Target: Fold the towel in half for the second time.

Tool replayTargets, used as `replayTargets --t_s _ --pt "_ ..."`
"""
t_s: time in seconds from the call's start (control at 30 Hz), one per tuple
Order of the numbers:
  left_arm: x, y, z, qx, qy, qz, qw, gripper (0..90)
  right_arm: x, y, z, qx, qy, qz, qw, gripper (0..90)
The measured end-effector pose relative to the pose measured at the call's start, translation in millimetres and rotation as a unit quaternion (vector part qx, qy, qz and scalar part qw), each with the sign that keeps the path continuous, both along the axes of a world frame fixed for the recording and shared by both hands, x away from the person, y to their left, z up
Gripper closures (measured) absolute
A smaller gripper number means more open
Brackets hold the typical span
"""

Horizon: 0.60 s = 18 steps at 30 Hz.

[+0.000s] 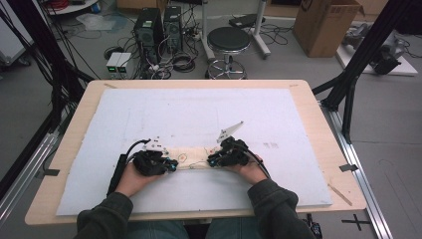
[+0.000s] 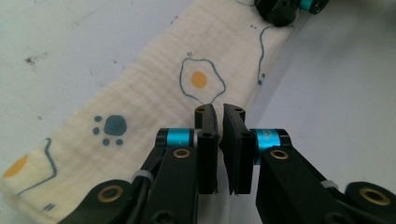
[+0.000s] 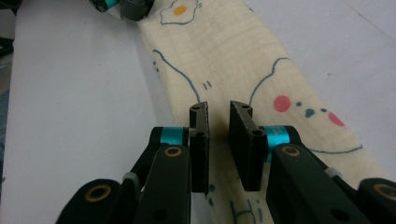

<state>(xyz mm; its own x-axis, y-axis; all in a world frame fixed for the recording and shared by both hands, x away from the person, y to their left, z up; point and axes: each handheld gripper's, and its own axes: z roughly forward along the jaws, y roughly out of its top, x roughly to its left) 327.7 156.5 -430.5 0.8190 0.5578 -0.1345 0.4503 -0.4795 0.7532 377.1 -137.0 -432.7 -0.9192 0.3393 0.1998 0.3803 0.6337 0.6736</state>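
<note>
Cream cloth, folded into a strip, lay on the worktop between both hands. The left gripper pinched its long edge; the right gripper clenched the opposite end's edge.

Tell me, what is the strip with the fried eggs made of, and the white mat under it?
The strip looks like soft woven cotton, matte, cream: fine crinkly weave lines show, with printed eggs and a paw. The white mat looks like foam or felt board, matte and scuffed with small marks; hard to tell which.
</note>
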Motion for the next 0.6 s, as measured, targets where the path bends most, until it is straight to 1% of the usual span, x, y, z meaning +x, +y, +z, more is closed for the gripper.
replayTargets --t_s 0.07,0.1,0.17,0.2,0.27,0.33,0.4,0.47,0.5,0.53,0.6 --pt "1.3 -0.6 4.6 -0.019 -0.004 0.0 0.9998 83.5 -0.9 0.2 3.5 0.01 -0.005 0.001 0.9999 77.9" --pt "1.3 -2.6 7.4 -0.028 -0.009 0.0 0.9996 85.3 -1.4 1.3 5.6 0.017 -0.007 0.001 0.9998 77.9" --pt "2.5 -9.1 13.2 -0.031 -0.019 -0.003 0.9994 86.8 -1.0 5.3 9.2 0.029 -0.012 0.007 0.9995 78.0" --pt "4.0 -12.3 15.1 -0.031 -0.023 -0.003 0.9993 87.0 -0.8 8.4 11.1 0.031 -0.013 0.009 0.9994 78.1" --pt "7.8 -19.1 15.4 -0.022 -0.023 -0.004 0.9995 87.1 -0.3 16.2 13.6 0.03 -0.017 0.014 0.9993 78.5" --pt "10.9 -26.2 12.0 -0.016 -0.014 -0.007 0.9998 87.2 0.5 24.0 13.4 0.027 -0.021 0.021 0.9992 78.6" --pt "12.1 -32.0 7.2 0.005 -0.009 -0.009 0.9999 87.6 -0.1 30.5 11.0 0.016 -0.021 0.025 0.9993 79.0" --pt "12.0 -34.5 3.3 0.029 -0.002 -0.013 0.9995 87.7 -0.6 34.0 7.4 0.0 -0.021 0.032 0.9993 79.1" --pt "11.8 -34.2 1.9 0.041 -0.006 -0.014 0.9991 87.9 -0.7 34.3 6.0 -0.008 -0.019 0.035 0.9992 79.1" --pt "11.0 -33.3 0.7 0.041 -0.004 -0.013 0.9991 87.9 -1.1 34.0 5.2 -0.014 -0.02 0.037 0.999 79.1" --pt "10.5 -30.0 -0.4 0.038 0.0 -0.013 0.9992 87.9 -2.1 31.6 4.9 -0.015 -0.019 0.035 0.9991 79.1"
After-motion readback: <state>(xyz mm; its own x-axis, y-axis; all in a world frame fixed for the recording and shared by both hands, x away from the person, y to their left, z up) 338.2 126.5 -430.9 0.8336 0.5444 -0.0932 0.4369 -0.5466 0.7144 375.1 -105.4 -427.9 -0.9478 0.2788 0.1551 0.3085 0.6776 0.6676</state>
